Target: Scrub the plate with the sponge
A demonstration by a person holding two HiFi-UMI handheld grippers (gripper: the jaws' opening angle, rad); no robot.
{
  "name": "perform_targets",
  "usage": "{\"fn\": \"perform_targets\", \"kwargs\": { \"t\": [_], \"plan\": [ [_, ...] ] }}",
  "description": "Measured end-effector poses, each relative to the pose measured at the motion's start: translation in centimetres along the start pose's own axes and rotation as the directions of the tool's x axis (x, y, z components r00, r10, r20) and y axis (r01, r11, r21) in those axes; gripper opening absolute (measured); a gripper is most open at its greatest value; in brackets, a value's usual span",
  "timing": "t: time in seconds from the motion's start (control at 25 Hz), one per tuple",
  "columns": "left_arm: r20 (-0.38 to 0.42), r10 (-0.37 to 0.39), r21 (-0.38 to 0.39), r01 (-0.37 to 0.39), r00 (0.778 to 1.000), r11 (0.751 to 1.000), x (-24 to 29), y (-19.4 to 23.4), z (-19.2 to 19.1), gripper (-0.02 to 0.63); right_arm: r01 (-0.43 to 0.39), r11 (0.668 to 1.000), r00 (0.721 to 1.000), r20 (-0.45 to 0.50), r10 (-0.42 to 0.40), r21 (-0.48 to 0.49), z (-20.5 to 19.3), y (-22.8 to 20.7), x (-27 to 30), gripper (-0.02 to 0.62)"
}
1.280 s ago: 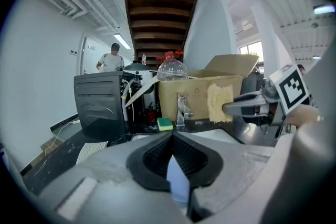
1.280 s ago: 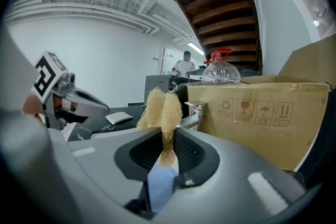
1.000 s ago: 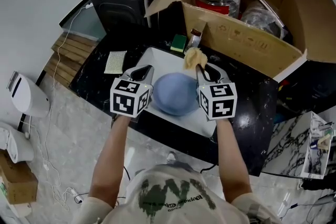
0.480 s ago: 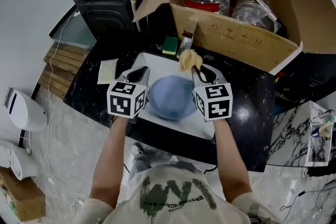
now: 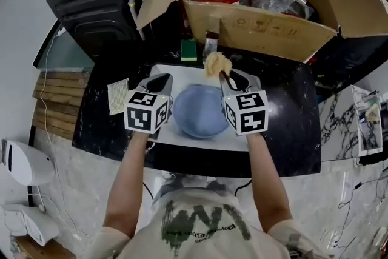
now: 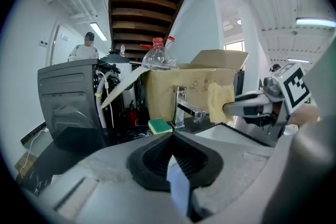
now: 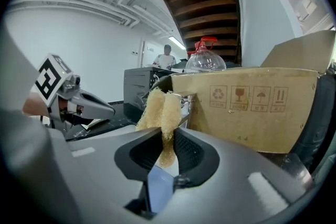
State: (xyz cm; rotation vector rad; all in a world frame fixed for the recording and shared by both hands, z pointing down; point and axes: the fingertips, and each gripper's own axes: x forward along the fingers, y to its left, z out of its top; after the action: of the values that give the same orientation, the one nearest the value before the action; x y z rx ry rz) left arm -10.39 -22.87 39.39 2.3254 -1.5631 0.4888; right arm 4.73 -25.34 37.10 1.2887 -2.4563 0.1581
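As seen from the head view, the blue plate (image 5: 200, 111) lay in the white basin (image 5: 188, 74), between the left gripper (image 5: 159, 79) and the right gripper (image 5: 227, 76). The yellow sponge (image 5: 215, 63) sat just beyond the plate's far edge.

Left gripper view: jaws were pressed together, nothing between them; faucet (image 6: 185, 107) stood ahead.

Right gripper view: jaws were clamped on the sponge.

We see the left gripper (image 5: 159, 79) and right gripper (image 5: 231, 77) in grey plastic, each carrying a white cube (image 5: 147, 112) with black square markers. Our pale shirt (image 5: 195, 224) bears dark green print, seemingly lettering.
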Motion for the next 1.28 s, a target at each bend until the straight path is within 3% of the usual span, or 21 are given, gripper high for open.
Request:
{"fn": "perform_targets", "kwargs": {
  "t": [0.64, 1.0, 1.28],
  "plan": [
    [-0.017, -0.174, 0.041, 0.174, 0.985, 0.984, 0.9, 2.9, -2.8, -0.002, 0.075, 0.997, 0.991, -0.109, -0.072, 0.027, -2.4, 4.6, 2.5, 0.063],
    [-0.025, -0.215, 0.055, 0.216, 0.976, 0.975, 2.0, 3.8, -3.9, -0.002, 0.034, 0.999, 0.967, -0.252, -0.037, -0.018, -5.8, 6.7, 4.7, 0.063],
    [-0.042, -0.239, 0.05, 0.241, 0.97, 0.969, 2.8, 3.8, -5.1, -0.002, -0.008, 1.0, 0.938, -0.347, 0.008, -0.001, -8.9, 7.2, 6.5, 0.063]
  ]
}}
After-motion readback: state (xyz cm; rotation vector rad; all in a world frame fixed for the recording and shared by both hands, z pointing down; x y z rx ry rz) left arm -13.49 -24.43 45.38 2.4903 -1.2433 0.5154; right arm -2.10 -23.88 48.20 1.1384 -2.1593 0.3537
